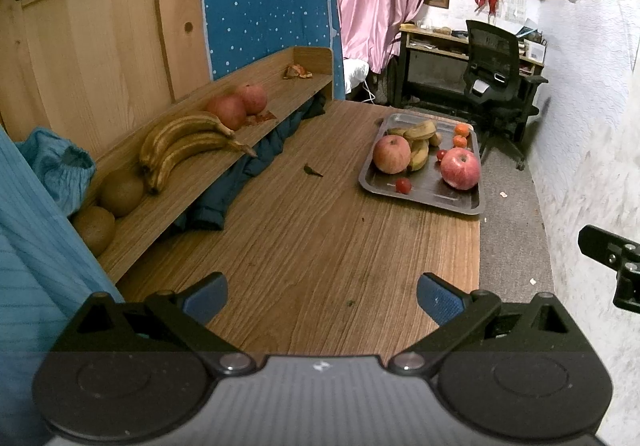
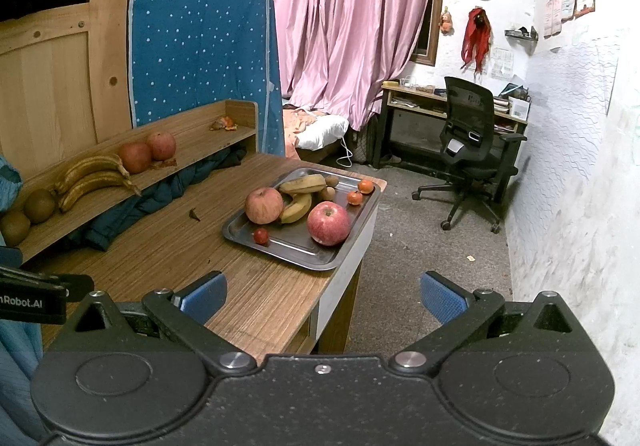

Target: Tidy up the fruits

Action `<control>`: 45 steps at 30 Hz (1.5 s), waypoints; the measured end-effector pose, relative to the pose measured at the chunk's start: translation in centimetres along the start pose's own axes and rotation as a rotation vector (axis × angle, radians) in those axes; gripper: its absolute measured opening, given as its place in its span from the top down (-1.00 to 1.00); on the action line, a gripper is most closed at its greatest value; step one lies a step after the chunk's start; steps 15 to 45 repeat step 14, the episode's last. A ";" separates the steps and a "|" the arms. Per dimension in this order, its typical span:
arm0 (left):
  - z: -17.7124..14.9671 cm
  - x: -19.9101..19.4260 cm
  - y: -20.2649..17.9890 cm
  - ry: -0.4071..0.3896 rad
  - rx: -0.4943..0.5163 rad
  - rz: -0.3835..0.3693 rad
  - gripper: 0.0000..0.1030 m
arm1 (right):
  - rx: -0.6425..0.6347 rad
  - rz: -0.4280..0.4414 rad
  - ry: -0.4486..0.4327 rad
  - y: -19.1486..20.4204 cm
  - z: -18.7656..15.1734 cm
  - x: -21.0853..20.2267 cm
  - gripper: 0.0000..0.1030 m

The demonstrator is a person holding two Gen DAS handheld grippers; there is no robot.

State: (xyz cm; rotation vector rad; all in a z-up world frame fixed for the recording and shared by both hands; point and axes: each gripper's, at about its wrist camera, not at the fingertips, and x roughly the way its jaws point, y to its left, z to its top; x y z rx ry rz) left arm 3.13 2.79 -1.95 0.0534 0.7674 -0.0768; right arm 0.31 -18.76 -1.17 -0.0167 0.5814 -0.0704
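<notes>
Both grippers, left [image 1: 322, 298] and right [image 2: 323, 298], have jaws spread wide and empty above the tabletop [image 1: 304, 246]. Well ahead of the jaws sits a metal tray [image 2: 288, 246] with apples, bananas and small fruits; ahead-left, a shelf [image 1: 224, 166] carries more bananas [image 1: 180, 146].

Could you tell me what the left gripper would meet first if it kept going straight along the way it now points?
Most likely nothing soon: the open left gripper points along the bare wooden table. The metal tray of fruit lies farther ahead, slightly right, though depth is hard to judge.
</notes>
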 end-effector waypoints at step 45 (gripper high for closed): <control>-0.2 0.0 0.4 0.010 -0.015 -0.024 -0.99 | -0.015 0.005 0.003 -0.1 0.3 0.2 -0.98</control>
